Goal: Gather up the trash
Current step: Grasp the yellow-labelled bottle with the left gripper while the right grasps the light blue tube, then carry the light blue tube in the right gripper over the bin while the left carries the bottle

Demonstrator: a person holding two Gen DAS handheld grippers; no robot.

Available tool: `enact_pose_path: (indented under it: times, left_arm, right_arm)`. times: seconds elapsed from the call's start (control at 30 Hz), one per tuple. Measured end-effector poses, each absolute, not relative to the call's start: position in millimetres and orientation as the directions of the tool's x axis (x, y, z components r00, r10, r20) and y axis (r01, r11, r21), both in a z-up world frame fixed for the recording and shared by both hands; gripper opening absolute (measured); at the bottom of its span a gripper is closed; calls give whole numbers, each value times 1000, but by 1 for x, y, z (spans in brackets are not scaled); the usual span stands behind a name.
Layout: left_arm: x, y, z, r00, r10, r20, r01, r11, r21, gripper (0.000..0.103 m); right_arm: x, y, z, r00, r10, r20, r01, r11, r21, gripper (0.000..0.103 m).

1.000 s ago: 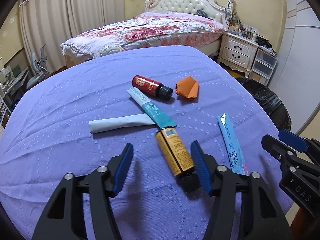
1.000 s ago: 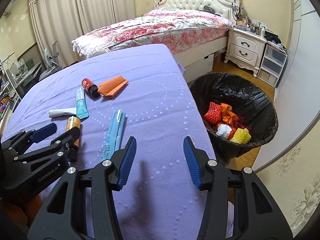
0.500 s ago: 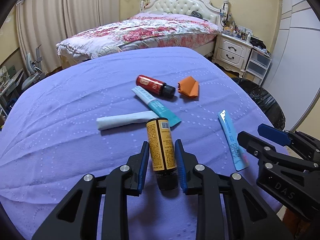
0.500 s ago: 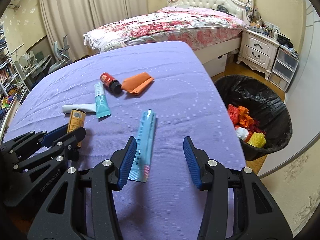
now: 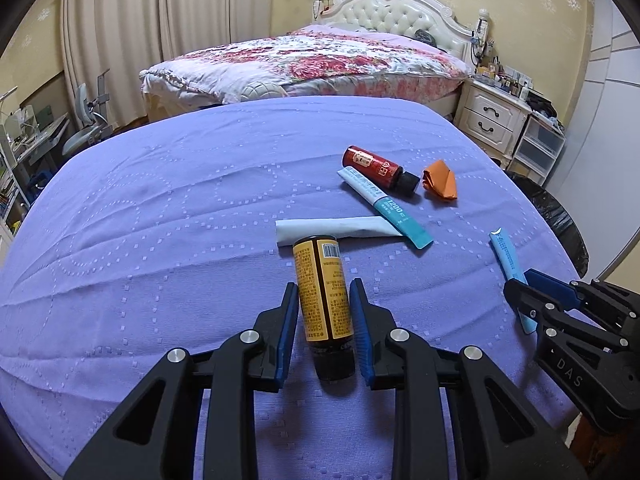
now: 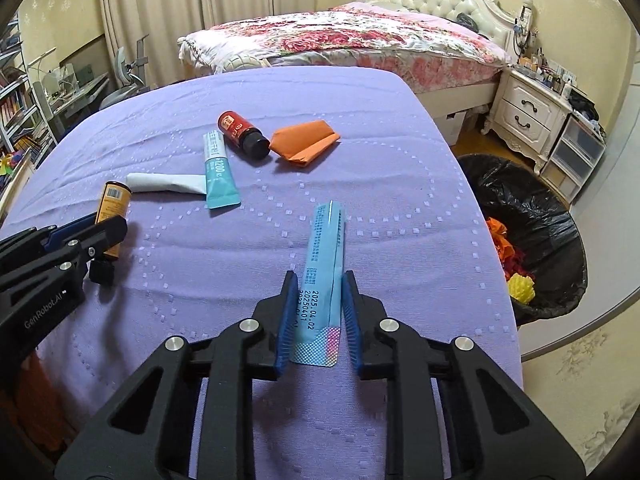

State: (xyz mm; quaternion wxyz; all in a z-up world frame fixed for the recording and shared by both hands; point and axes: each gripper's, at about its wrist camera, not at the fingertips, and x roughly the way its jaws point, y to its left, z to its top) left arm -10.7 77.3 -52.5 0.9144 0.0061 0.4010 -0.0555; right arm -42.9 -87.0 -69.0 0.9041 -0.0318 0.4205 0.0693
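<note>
On the purple-clothed worktop [image 6: 256,92], both claws have just been closing: the left claw [image 5: 324,300] is clamped on the small yellow-labelled brown bottle [image 5: 323,296], the right claw [image 6: 316,292] pinches the long pale-blue foil sachet [image 6: 322,276] near its end. Lift both straight up, I'd say, then swing toward the black-lined bin [image 6: 532,216] beside the worktop; the floppy sachet may slip.

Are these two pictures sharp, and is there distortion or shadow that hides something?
Left wrist view: sharp; fisheye bends the purple tablecloth edges, dark corners; the yellow bottle label is readable. Right wrist view: sharp too; the blue sachet date print is legible; the black trash bin interior is dim.
</note>
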Motion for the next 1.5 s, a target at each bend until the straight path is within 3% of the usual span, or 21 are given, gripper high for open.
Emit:
enact_pose_path:
  times: [0.43, 0.97, 1.5]
  left_arm:
    - [-6, 55, -34, 706, -148, -692, 165, 985, -43, 26]
    - [39, -41, -4, 733, -290, -616, 348, 937, -27, 25]
    - [88, -143, -21, 703, -338, -626, 472, 880, 55, 25]
  right_arm:
    - [-45, -109, -44, 692, 114, -712, -127, 991, 35, 21]
    - [-22, -213, -13, 769, -52, -637, 98, 994, 37, 21]
    - [19, -293, -26, 751, -154, -642, 255, 965, 67, 21]
